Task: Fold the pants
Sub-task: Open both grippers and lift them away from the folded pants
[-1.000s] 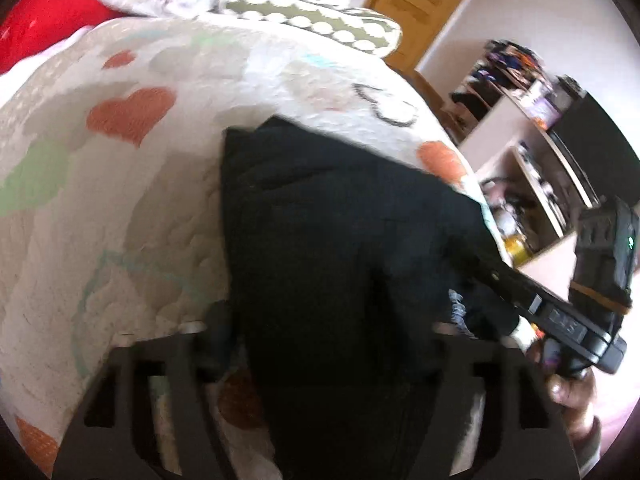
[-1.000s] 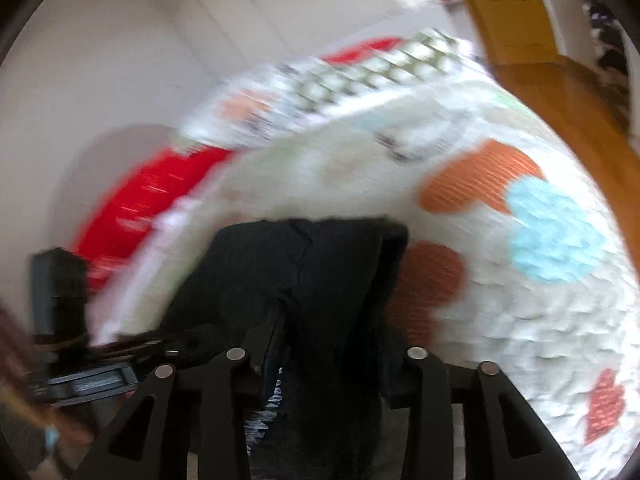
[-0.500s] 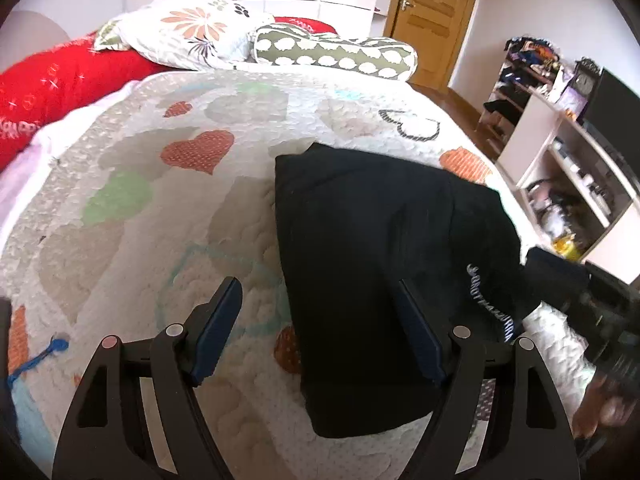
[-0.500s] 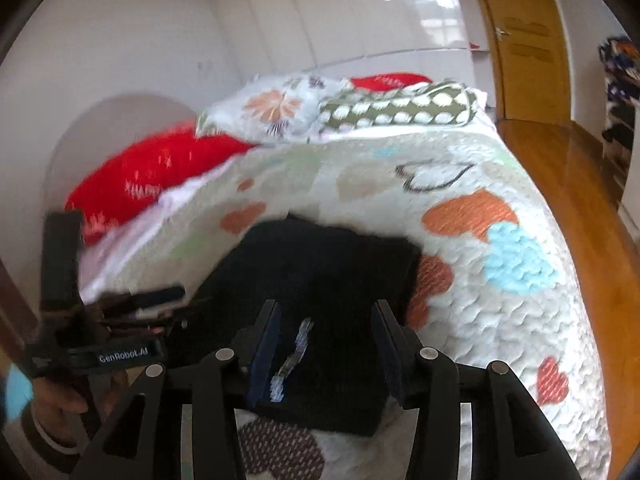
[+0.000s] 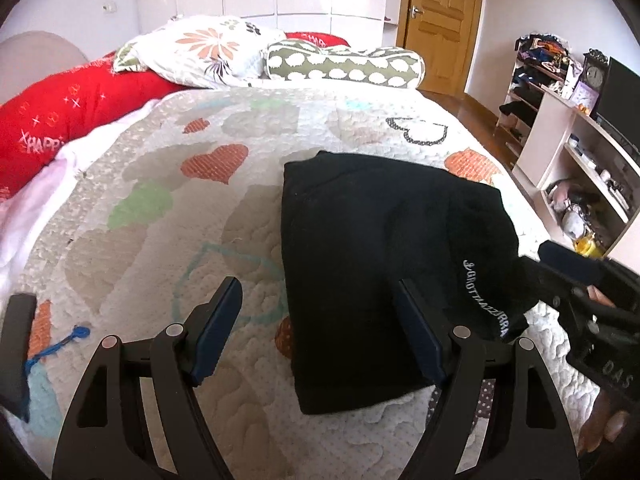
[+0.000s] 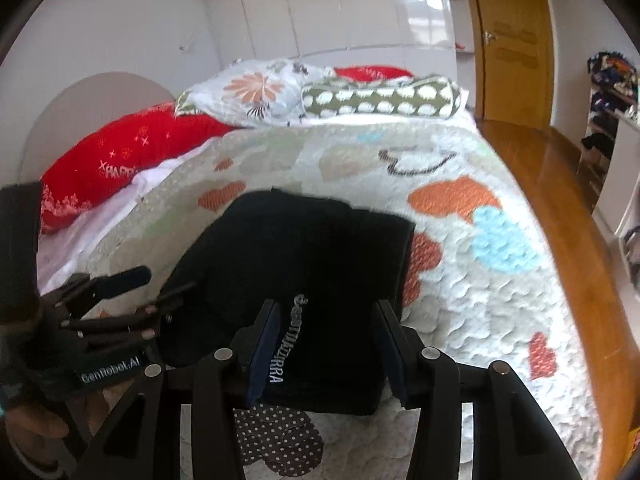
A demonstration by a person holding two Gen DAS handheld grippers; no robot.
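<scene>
Bright, even daylight; glare on the wardrobe (image 6: 384,4) doors; right view slightly blurred; fisheye bends edges, with dark corners.

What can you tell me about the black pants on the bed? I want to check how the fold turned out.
The black pants lie folded into a compact, roughly rectangular bundle of soft, thick-looking fabric on the heart-patterned quilt. The layers stack fairly evenly, with one rounded corner bulging at the side nearest the right gripper. White lettering runs along that edge. Neither gripper's pads press on them; they rest on the quilt alone.
</scene>
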